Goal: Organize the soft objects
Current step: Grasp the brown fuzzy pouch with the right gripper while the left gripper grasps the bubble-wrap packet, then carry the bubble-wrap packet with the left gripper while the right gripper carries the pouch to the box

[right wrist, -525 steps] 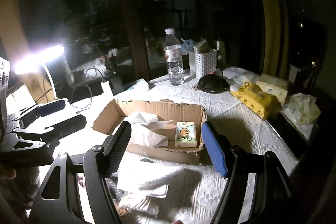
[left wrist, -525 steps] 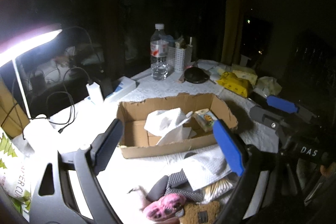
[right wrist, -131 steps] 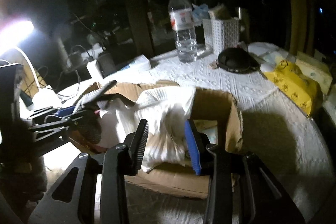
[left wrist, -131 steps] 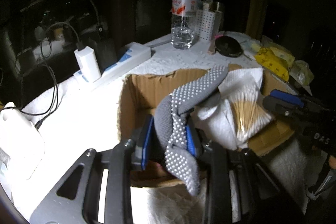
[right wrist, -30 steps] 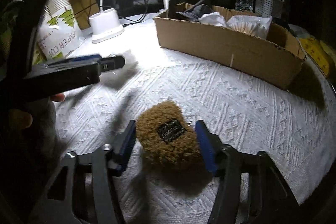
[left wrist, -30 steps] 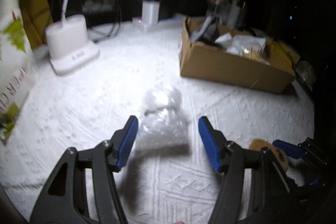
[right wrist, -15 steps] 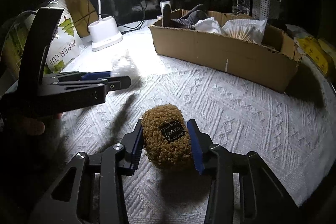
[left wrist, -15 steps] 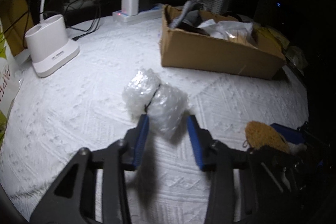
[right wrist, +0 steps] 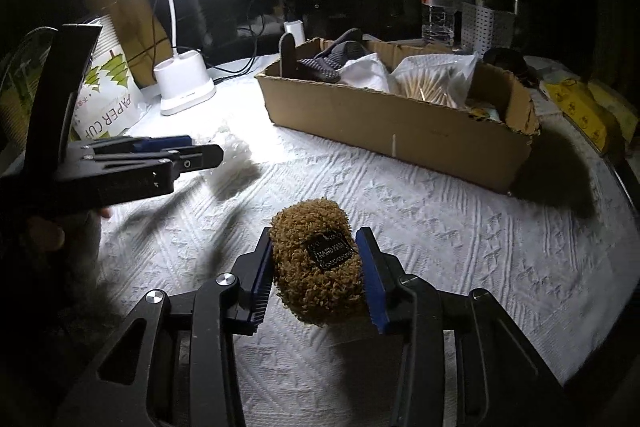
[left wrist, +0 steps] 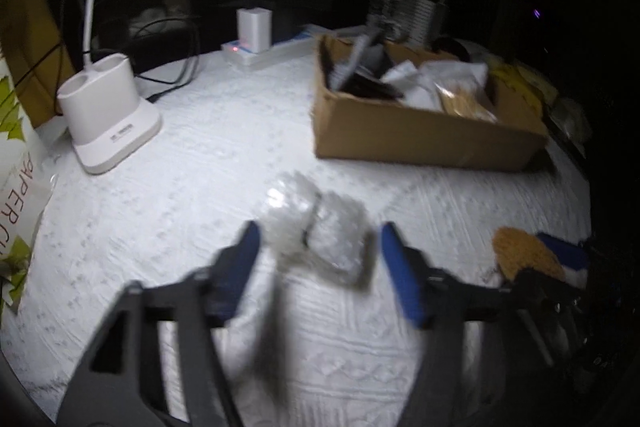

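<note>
A clear crinkly plastic bundle (left wrist: 340,243) lies on the white tablecloth between the blue pads of my left gripper (left wrist: 318,227). The jaws are opening and the pads stand clear of it on both sides. In the right wrist view the same left gripper (right wrist: 192,151) reaches in from the left toward the bundle (right wrist: 234,151). My right gripper (right wrist: 315,235) is shut on a brown fuzzy pouch (right wrist: 316,267) with a dark label, also seen as the pouch (left wrist: 520,251) at the right edge. The cardboard box (right wrist: 380,123) behind holds grey dotted socks, white cloths and a bag of swabs.
A white desk lamp base (right wrist: 184,83) and a paper cup pack (right wrist: 108,107) stand at the left. A charger on a power strip (left wrist: 254,35) sits at the back. A water bottle (right wrist: 438,3), a white basket (right wrist: 488,23) and yellow tissue packs (right wrist: 580,107) lie behind and right of the box.
The left jaws closed on the plastic bundle half a second ago and have now spread wide off it. The right jaws closed on the brown pouch and keep their hold.
</note>
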